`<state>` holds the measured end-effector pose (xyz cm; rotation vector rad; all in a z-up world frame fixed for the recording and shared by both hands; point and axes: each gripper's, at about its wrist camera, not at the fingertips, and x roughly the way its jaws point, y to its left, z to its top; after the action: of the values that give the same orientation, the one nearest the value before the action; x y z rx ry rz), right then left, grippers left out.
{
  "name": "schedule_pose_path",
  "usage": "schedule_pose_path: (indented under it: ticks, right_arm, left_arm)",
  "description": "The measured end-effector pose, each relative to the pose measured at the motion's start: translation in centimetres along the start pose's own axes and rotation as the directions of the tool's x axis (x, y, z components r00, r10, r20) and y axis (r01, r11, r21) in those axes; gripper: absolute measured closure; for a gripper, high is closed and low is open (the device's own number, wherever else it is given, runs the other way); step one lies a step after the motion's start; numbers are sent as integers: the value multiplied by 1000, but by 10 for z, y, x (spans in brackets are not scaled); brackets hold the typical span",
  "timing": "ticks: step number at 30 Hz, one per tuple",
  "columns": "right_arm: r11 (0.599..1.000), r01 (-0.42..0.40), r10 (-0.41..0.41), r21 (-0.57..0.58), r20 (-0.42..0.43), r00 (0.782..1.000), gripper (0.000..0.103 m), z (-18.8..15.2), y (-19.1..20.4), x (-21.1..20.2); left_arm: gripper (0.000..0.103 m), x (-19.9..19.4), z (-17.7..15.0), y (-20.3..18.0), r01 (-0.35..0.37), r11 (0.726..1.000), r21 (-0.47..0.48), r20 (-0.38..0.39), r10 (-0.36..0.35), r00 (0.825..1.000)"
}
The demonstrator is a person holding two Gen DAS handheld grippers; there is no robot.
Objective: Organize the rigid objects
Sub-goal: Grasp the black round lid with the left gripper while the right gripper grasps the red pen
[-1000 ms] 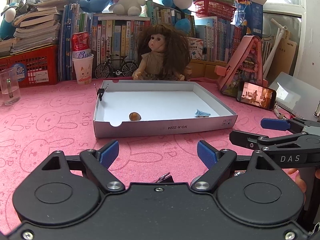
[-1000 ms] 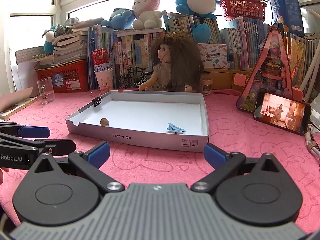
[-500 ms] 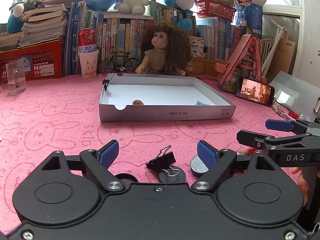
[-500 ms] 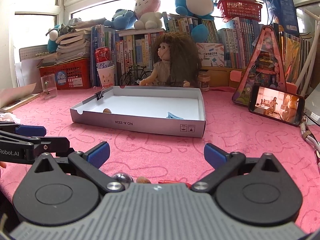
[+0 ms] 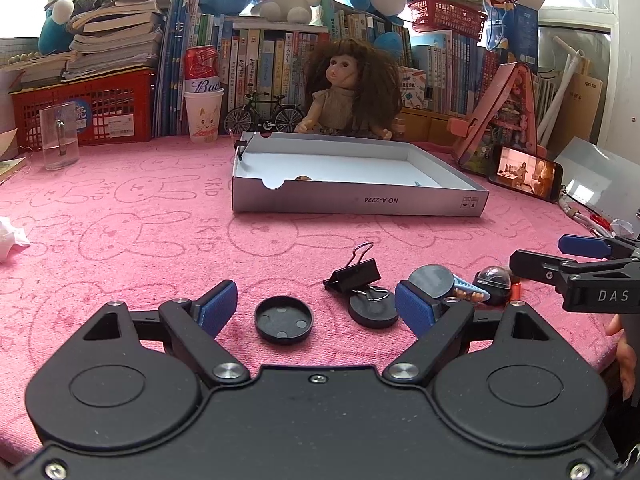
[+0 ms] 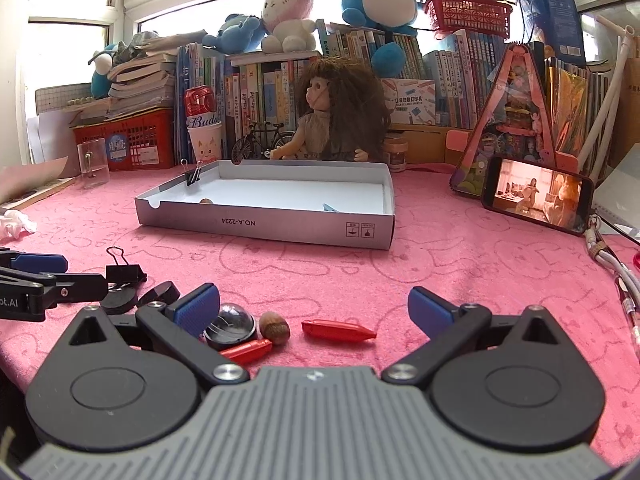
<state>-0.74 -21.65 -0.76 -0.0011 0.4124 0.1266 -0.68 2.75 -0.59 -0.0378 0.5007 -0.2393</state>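
A shallow white box stands mid-table; a nut, a blue hair clip and a binder clip on its rim are in it. My left gripper is open and empty over a black cap, a black disc and a binder clip. My right gripper is open and empty over a nut, two red pieces and a glass dome.
A doll, books, a red crate, a cup with a can and a glass mug line the back. A phone leans at the right. Cables lie at the right edge. Crumpled paper lies left.
Both grippers have drawn back from the box and tilted down, so the small objects near the table's front edge have come into view. Both stay open.
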Motion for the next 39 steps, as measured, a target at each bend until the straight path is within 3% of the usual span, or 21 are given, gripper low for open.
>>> schedule_pose_path:
  ticks: [5, 10, 16, 28, 30, 35, 39]
  right_arm:
    - [995, 97, -97, 21, 2, 995, 0, -4, -7, -1]
    - [982, 178, -177, 56, -15, 984, 0, -9, -16, 0]
    - [977, 203, -202, 61, -24, 979, 1, -16, -12, 0]
    - [973, 223, -222, 54, -36, 974, 10, -18, 3, 11]
    - [973, 226, -224, 55, -36, 974, 13, -18, 5, 12]
    - [977, 206, -205, 46, -31, 978, 28, -18, 10, 11]
    - [984, 177, -176, 29, -23, 984, 47, -17, 16, 10]
  left_arm:
    - [19, -5, -5, 7, -38, 999, -16, 6, 38, 999]
    - [31, -10, -9, 15, -66, 997, -39, 3, 66, 998]
    - [45, -13, -15, 13, -111, 994, -22, 6, 111, 994]
    - [45, -2, -15, -5, -188, 982, 11, 9, 187, 982]
    - [47, -1, -15, -5, -189, 982, 3, 8, 189, 982]
    - [73, -1, -13, -5, -171, 985, -13, 13, 171, 985]
    - [73, -2, -13, -5, -171, 985, -16, 15, 171, 985]
